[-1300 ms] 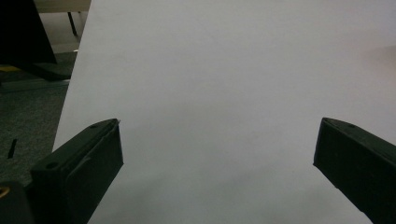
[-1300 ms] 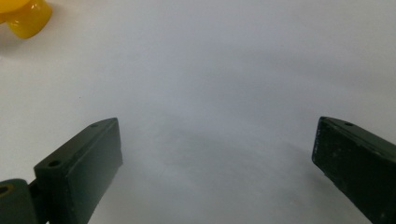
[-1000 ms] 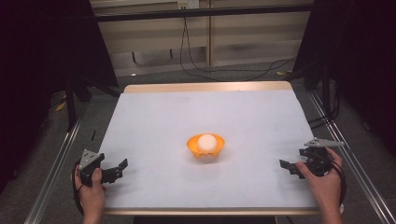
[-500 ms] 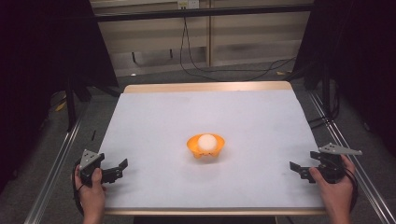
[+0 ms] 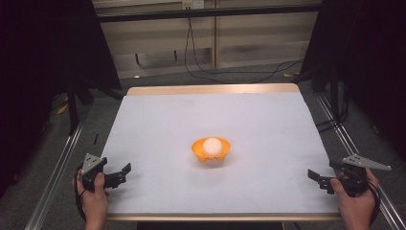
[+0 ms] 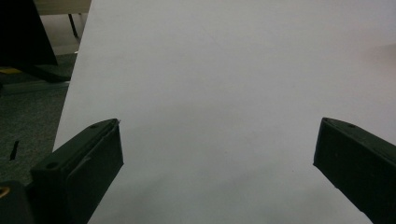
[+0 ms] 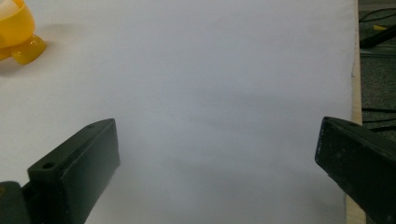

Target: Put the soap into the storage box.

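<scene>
The left gripper (image 5: 117, 176) sits at the near left corner of the tabletop (image 5: 158, 124), held in the person's left hand (image 5: 93, 203). Its jaws stand wide apart with nothing between them; in the left gripper view (image 6: 212, 158) only bare white surface lies in the gap and ahead of the jaws, with the tabletop's left edge and the dark floor (image 6: 28, 107) beyond the left jaw.

The right gripper (image 5: 320, 179) is at the near right edge, gripped by the right hand (image 5: 356, 203), with its grey three-cornered plate (image 5: 366, 163) on top. Its jaws are also spread wide and hold nothing. In the right gripper view (image 7: 217, 158) the white surface fills the gap, and the tabletop's wooden edge (image 7: 355, 93) runs past the right jaw.

The orange bowl (image 5: 210, 151) stands near the middle of the tabletop, well apart from both pairs of jaws, roughly between the two grippers and farther from the person than either. A white ball (image 5: 212, 145) rests inside it. From the right gripper the bowl (image 7: 16, 32) lies far ahead and to the left of the left jaw, cut off by the frame; the pale thing inside it is probably the ball, though too little of it shows there to be sure. Cables (image 5: 201, 67) trail over the floor beyond the far edge.
</scene>
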### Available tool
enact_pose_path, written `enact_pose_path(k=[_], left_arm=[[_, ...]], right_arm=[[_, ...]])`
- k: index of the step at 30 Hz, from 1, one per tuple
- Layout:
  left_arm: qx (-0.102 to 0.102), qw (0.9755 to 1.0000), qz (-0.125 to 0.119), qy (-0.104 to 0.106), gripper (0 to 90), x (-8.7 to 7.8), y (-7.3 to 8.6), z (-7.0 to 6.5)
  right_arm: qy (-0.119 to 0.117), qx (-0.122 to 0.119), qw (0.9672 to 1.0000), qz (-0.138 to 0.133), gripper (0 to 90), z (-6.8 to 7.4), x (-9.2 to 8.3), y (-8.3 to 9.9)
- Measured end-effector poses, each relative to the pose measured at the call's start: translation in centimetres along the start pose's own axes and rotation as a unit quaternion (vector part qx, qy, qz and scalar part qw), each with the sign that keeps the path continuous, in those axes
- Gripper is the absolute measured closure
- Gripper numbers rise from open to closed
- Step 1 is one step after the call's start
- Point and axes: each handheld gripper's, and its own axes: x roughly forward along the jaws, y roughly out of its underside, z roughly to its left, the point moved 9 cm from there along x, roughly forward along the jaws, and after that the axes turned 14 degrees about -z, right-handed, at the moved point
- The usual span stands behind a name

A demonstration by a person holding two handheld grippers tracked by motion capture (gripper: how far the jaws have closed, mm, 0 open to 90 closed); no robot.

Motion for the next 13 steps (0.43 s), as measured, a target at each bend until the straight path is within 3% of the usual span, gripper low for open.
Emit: enact_pose_path(k=[7,13], left_arm=[[0.001,1.0000,0.000,0.001,1.3,-0.01,0.00,-0.05],[0.002,1.0000,-0.001,0.001,1.3,-0.01,-0.02,0.00]], right_arm=[[-0.002,0.011,0.9997,-0.022,0.0,0.00,-0.34,0.06],[0.000,0.011,0.9997,-0.023,0.0,0.00,-0.41,-0.02]])
